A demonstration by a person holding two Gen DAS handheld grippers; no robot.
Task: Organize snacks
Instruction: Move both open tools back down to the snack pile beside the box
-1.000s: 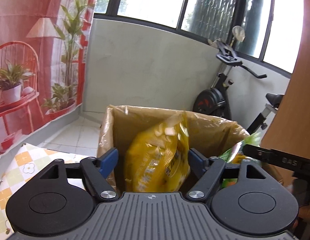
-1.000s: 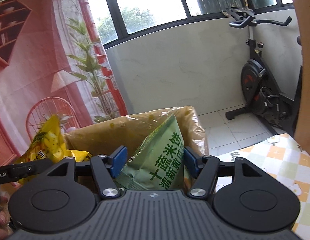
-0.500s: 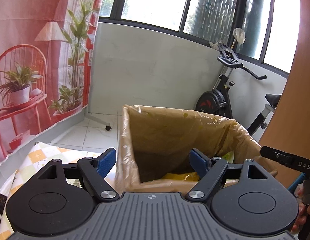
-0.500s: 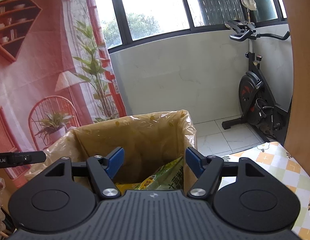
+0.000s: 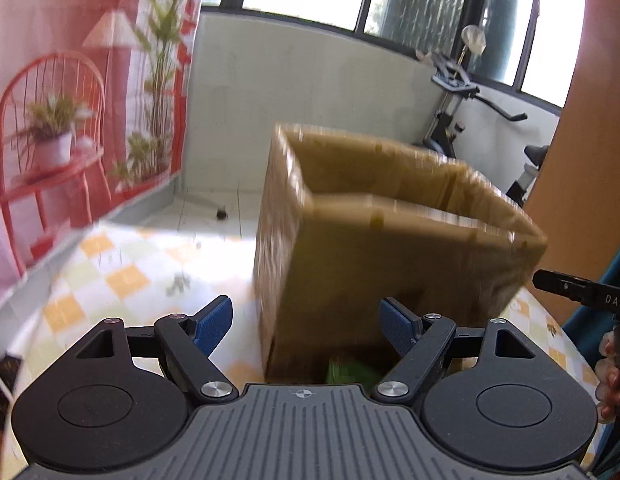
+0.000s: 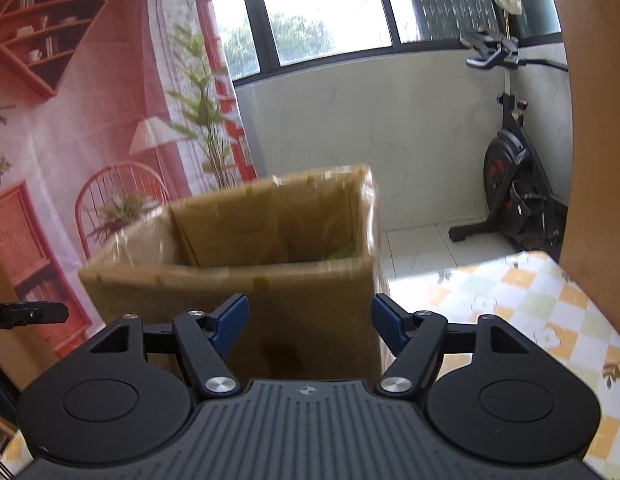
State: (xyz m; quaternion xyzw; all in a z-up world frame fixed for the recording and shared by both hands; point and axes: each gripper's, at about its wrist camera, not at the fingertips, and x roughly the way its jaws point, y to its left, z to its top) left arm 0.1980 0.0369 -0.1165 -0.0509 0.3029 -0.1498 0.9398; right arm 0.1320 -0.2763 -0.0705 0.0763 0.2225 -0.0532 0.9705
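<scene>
The left gripper [image 5: 306, 320] is spread wide with nothing between its fingers, and so is the right gripper [image 6: 309, 322]. Both face the near wall of a cardboard box [image 5: 390, 264] standing on a checked tablecloth [image 5: 110, 276]. A green snack bag [image 6: 342, 254] lies inside the box, only its top edge showing over the rim. A green scrap [image 5: 344, 372] low by the box is blurred. An exercise bike [image 6: 514, 200] stands behind on the right, a printed backdrop [image 6: 90, 120] on the left.
</scene>
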